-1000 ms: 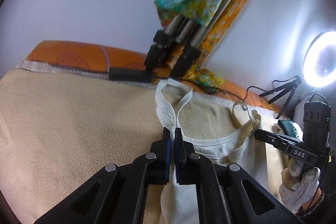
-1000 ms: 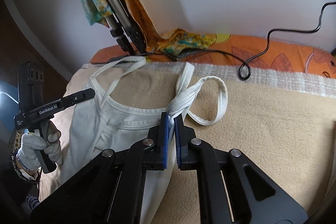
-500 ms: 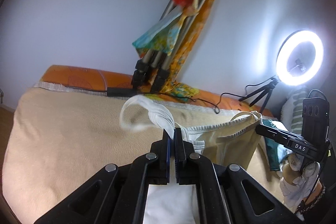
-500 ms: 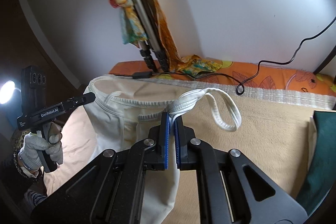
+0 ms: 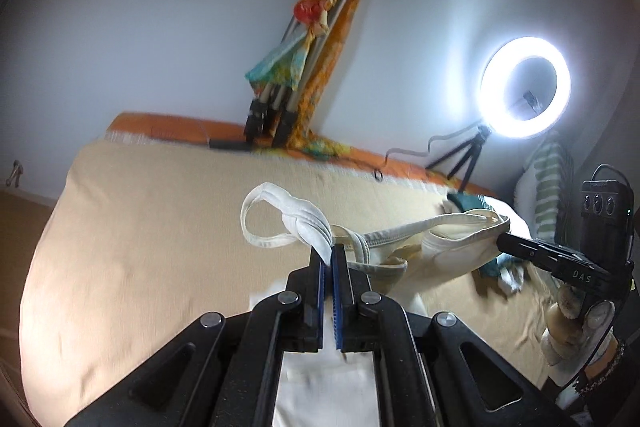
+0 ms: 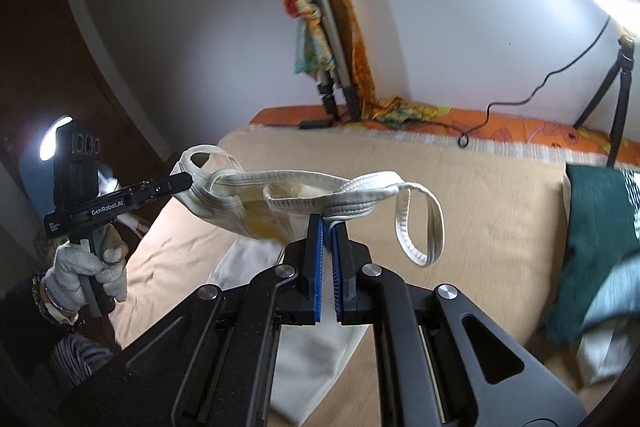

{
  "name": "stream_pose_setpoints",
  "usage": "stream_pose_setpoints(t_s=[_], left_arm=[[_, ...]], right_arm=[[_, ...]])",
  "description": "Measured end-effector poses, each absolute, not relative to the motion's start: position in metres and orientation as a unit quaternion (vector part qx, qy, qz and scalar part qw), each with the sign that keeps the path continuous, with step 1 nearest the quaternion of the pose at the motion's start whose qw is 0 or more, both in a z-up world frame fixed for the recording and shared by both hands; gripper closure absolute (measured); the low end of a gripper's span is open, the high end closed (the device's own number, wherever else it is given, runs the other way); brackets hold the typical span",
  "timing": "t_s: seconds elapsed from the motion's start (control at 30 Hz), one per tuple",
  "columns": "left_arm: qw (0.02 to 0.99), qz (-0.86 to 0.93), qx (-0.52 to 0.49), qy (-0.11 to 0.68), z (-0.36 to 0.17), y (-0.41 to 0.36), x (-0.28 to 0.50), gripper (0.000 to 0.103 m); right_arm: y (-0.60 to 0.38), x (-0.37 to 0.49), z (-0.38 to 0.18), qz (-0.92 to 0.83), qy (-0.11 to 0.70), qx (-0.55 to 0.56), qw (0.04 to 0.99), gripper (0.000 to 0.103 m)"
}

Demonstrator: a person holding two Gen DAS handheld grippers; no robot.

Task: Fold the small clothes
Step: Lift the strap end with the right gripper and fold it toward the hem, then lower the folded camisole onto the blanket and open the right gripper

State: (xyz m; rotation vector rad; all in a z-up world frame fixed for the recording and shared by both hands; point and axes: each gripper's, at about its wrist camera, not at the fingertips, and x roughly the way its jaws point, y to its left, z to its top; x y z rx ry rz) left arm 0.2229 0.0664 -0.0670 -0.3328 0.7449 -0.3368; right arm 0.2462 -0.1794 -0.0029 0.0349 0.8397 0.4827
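Both grippers hold a white tank top [image 5: 436,247] up above the bed [image 5: 160,227], one at each shoulder. The left gripper [image 5: 333,253] has its blue-padded fingers [image 5: 320,267] clamped together on a bunched strap, whose loop [image 5: 260,223] sticks out past the tips. The right gripper [image 6: 327,227] is pinched shut on the other strap the same way — its loop [image 6: 420,227] droops to the right. Between the two, the neckline stretches taut and the body of the garment hangs down, its lower part reaching the beige blanket [image 6: 480,207]. A folded tripod [image 5: 296,75] wrapped in patterned cloth leans on the wall behind — a lit ring light [image 5: 526,93] stands to its right. A dark green cloth [image 6: 592,227] lies on the bed's right side.
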Motion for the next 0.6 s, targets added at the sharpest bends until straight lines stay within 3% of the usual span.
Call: stream_pose_setpoints(t_s=[0.4,0.47,0.53,0.6], left_arm=[[0.887,-0.162,-0.141,0.410,-0.112,0.065,0.133,0.103],[0.880,-0.160,-0.136,0.427,-0.120,0.068,0.122,0.095],[0.872,-0.160,-0.133,0.442,-0.125,0.071,0.112,0.079],[0.868,-0.162,-0.128,0.452,-0.126,0.074,0.099,0.078]], right_arm=[[-0.159,0.153,-0.053,0.232,0.450,-0.032,0.862,0.098],[-0.160,0.142,-0.058,0.223,0.459,-0.041,0.859,0.097],[-0.165,0.136,-0.061,0.223,0.478,-0.033,0.849,0.097],[-0.169,0.129,-0.061,0.228,0.493,-0.031,0.839,0.097]])
